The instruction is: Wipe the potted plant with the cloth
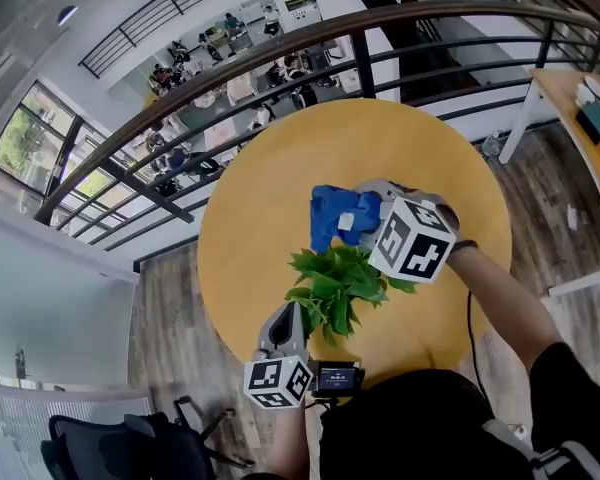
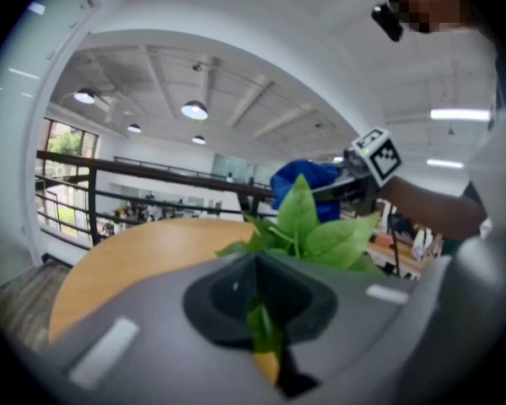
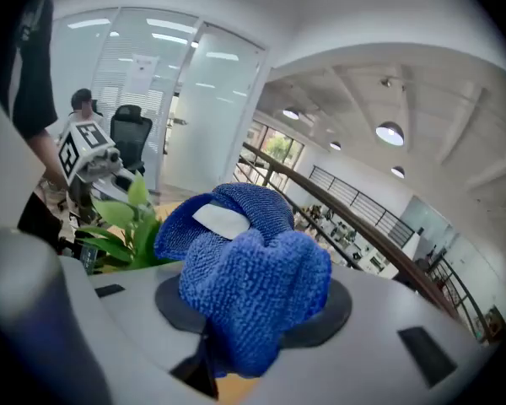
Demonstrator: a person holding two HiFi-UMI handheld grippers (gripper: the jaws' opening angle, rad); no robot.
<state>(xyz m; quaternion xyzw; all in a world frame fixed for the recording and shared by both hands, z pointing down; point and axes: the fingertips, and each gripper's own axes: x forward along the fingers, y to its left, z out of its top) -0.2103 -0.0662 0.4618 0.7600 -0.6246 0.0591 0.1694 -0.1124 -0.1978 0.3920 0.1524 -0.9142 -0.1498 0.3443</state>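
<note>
The potted plant (image 1: 335, 283) stands on the near part of the round yellow table (image 1: 260, 198); its green leaves hide the pot. My left gripper (image 1: 297, 315) comes in from the near side and is shut on a leaf (image 2: 261, 327), which shows pinched between its jaws in the left gripper view. My right gripper (image 1: 358, 218) is shut on a bunched blue cloth (image 1: 332, 213) and holds it just over the far side of the plant. The cloth (image 3: 244, 285) fills the right gripper view, with the plant's leaves (image 3: 126, 226) to its left.
A dark metal railing (image 1: 280, 58) curves round the far side of the table, with an atrium and seated people below. A wooden desk (image 1: 580, 103) stands at the upper right. A black office chair (image 1: 110, 448) is at the lower left.
</note>
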